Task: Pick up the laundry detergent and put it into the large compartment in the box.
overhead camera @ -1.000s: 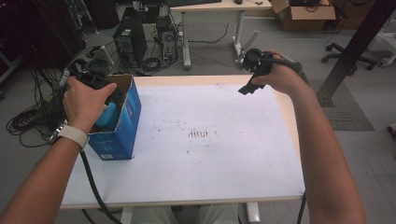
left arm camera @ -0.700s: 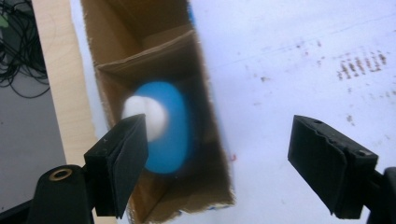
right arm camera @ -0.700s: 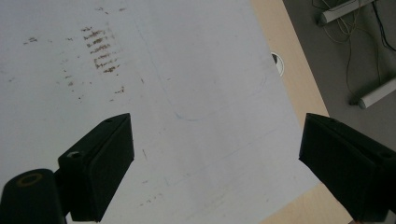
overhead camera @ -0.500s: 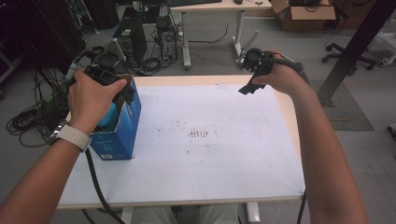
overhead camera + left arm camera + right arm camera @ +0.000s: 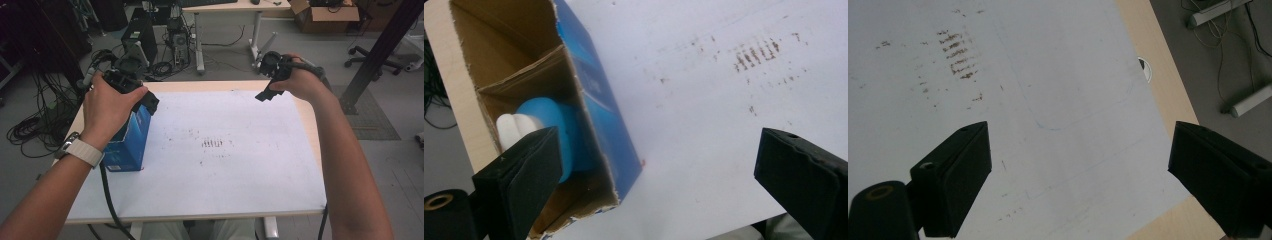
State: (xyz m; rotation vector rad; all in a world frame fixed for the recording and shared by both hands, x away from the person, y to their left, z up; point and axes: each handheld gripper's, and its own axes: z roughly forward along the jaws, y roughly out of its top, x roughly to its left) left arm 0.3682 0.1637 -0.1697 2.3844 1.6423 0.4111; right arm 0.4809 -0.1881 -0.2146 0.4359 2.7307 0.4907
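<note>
Blue cardboard box (image 5: 129,142), open-topped at the left of the white-covered surface (image 5: 240,165), looks light and crushable; take its stiffer corner. Your left tongs (image 5: 142,102) have just opened, empty; right tongs (image 5: 270,90) gape too.

Blue bottle (image 5: 551,132) inside open box (image 5: 589,100)

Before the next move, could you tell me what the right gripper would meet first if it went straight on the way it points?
Probably the white sheet on the table; nothing stands between its open jaws.
</note>
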